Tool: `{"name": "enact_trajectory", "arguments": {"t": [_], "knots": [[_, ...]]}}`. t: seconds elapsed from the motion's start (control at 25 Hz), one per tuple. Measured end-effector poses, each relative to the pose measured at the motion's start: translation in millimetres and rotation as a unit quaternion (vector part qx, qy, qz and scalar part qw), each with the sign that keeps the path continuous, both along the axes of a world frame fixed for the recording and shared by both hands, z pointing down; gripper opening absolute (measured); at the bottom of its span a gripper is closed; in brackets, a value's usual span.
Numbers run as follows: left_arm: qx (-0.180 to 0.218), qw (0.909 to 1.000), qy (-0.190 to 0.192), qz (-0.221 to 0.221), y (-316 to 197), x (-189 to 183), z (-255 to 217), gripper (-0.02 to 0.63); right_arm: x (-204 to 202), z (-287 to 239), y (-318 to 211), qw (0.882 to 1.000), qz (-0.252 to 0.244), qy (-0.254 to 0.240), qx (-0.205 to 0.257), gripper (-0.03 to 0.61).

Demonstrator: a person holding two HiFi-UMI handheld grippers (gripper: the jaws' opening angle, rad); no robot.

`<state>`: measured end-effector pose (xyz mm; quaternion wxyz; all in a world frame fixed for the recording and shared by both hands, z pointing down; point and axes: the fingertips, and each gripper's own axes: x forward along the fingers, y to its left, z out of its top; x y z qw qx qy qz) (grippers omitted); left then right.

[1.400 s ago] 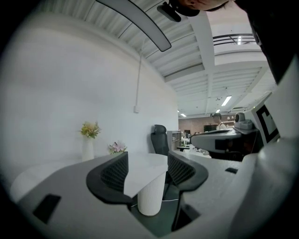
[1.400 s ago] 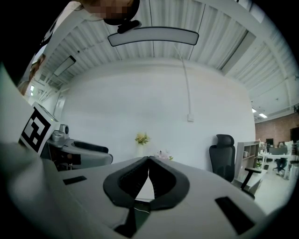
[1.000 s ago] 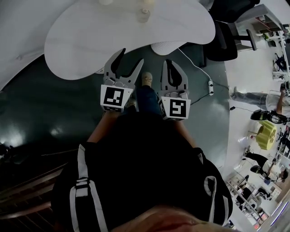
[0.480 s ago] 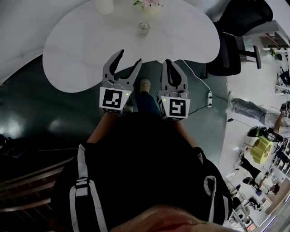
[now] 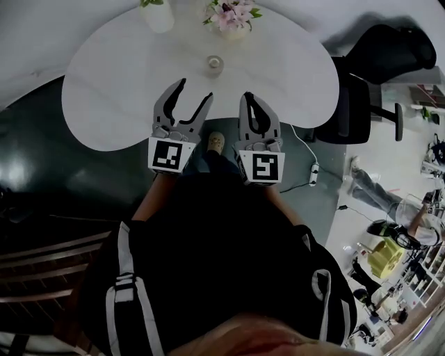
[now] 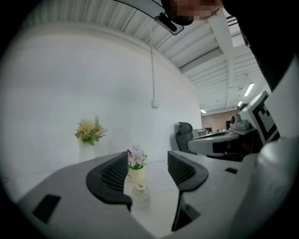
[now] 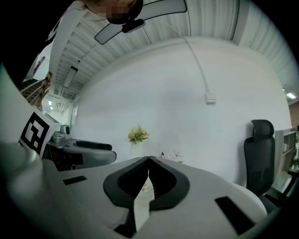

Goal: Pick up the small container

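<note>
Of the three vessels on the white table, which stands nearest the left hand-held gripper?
The small clear container, the only one without flowers; the pink-flower vase and the yellow-flower vase stand farther back.

the right gripper point(image 7: 148, 159) is pointing across a white table point(image 7: 141, 210), its jaws meeting at the tips with nothing pinched between them. through the narrow slit below the tips, the small container point(image 7: 144, 188) is showing only faintly, out ahead of the jaws. farther back, a vase of pale yellow flowers point(image 7: 138, 135) is standing by the white wall point(image 7: 163, 93), and pink blossoms point(image 7: 172, 156) are peeking over the right jaw. the left gripper point(image 7: 112, 153) is reaching in from the left, and a dark office chair point(image 7: 259, 149) is standing at the right.
</note>
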<state>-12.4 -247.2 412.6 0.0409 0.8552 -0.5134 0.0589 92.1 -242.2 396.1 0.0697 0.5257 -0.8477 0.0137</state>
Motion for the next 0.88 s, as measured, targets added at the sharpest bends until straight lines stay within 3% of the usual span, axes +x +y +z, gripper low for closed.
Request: {"name": "enact_trajectory", "arguments": {"t": [0.36,0.64,0.88], "knots": [[-0.007,0.9998,-0.013,-0.013,-29.1,11.7,12.2,0.258,7.6,16.1,-38.0,0.999,-0.028,-0.017,-0.007,0.021],[-0.034,0.9992,-0.02,-0.001,-52.3,16.4,38.4,0.262,14.0,34.1,-57.9,0.999,-0.013,-0.017,-0.031,0.021],[-0.058,0.9981,-0.011,0.019,-67.3,21.6,64.6,0.273,3.4,49.5,-65.8,0.999,-0.028,0.005,-0.042,0.021]]}}
